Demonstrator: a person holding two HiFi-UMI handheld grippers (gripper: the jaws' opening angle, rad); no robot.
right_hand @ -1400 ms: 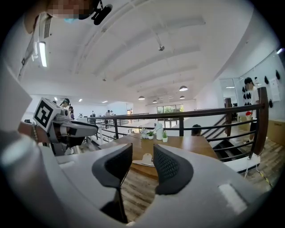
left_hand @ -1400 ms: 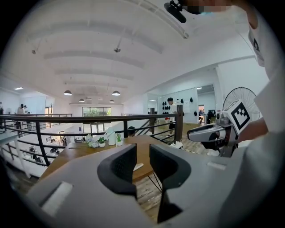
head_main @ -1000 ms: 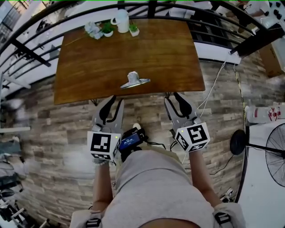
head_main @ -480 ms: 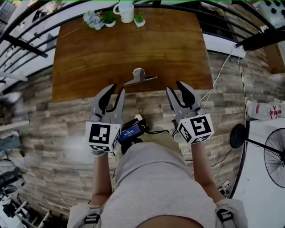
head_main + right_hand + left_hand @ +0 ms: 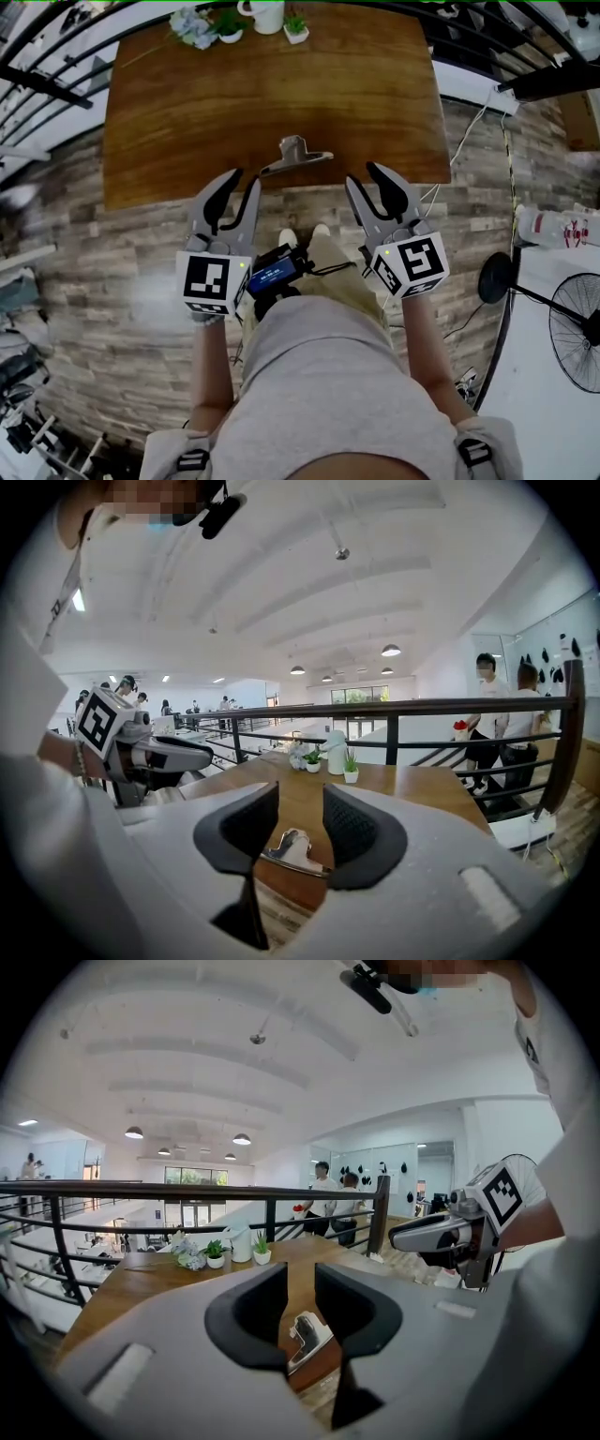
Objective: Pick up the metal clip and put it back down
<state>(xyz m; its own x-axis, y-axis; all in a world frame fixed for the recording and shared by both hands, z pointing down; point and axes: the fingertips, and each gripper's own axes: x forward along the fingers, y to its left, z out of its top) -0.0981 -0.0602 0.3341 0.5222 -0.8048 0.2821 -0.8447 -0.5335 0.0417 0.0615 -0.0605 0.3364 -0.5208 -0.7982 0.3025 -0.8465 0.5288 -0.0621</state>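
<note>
The metal clip (image 5: pixel 295 156) lies on the wooden table (image 5: pixel 187 112), close to its near edge, with its handles sticking up. Both grippers hover over the floor just short of that edge. My left gripper (image 5: pixel 244 180) is to the clip's lower left and my right gripper (image 5: pixel 365 176) to its lower right. Each is open with nothing between its fingers. In the left gripper view the clip (image 5: pixel 307 1334) shows through the gap of the left gripper (image 5: pixel 300 1290). In the right gripper view the clip (image 5: pixel 286 847) sits beyond the right gripper (image 5: pixel 300 805).
A white jug (image 5: pixel 266 13) and small potted plants (image 5: pixel 199 24) stand along the table's far edge. A black railing (image 5: pixel 56 84) runs behind the table. A standing fan (image 5: pixel 574 326) and a white cable (image 5: pixel 466 141) are on the floor at the right. People stand beyond the railing (image 5: pixel 487 714).
The person has stepped closer to the table. Both grippers have come forward to the table's near edge, nearer the clip. The jaws have kept the same gap.
</note>
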